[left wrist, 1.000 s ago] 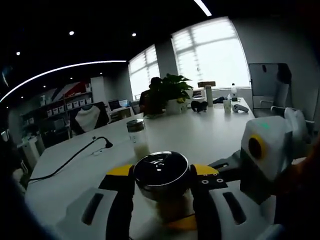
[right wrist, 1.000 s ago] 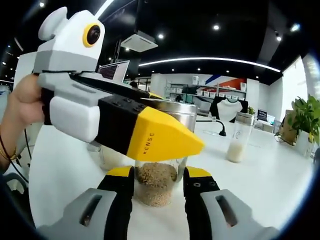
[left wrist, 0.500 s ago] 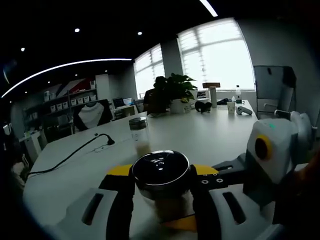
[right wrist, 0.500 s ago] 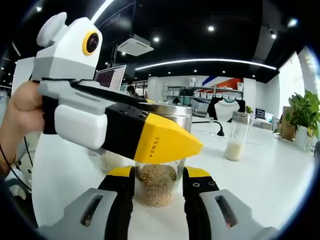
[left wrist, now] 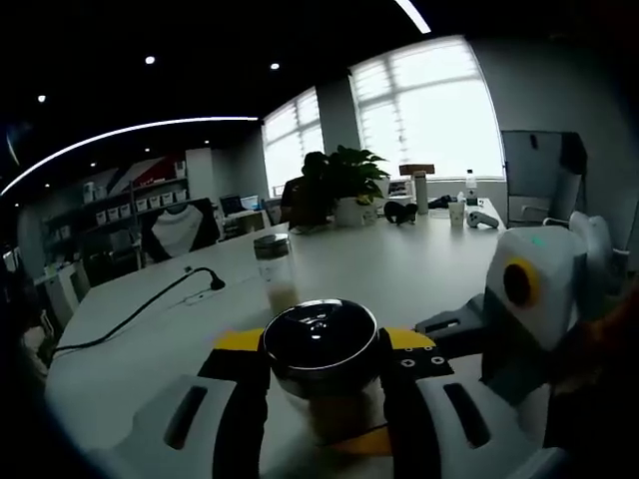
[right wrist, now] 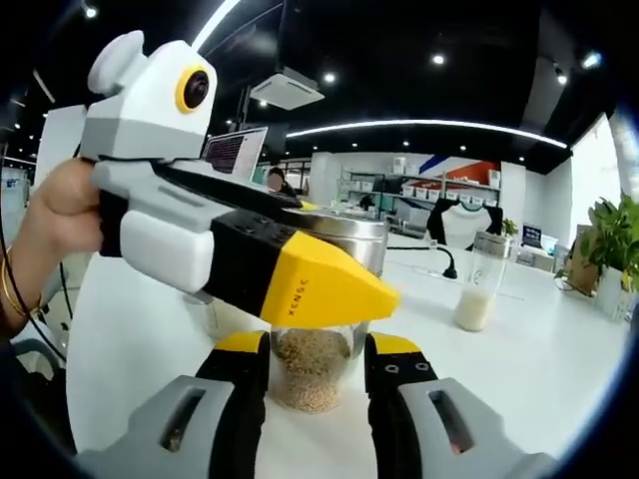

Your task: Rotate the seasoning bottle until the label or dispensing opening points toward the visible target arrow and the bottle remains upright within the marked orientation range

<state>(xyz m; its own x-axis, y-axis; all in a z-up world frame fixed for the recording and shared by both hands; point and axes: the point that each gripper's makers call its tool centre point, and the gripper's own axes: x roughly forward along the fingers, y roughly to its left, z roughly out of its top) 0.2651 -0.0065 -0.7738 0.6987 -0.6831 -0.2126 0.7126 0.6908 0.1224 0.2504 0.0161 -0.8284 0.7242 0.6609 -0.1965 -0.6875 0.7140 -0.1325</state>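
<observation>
Left gripper [left wrist: 321,374] remains clamped on the seasoning bottle's lid [left wrist: 319,337]; right gripper [right wrist: 318,371] remains clamped on its glass body [right wrist: 313,367]. Bottle upright on white table [right wrist: 539,349], position unchanged.

The left gripper [left wrist: 321,374] is clamped on the metal cap of the seasoning bottle [left wrist: 319,344], held from behind by a hand [right wrist: 60,215]. The right gripper [right wrist: 315,364] has its jaws pressed against the glass body below.
</observation>
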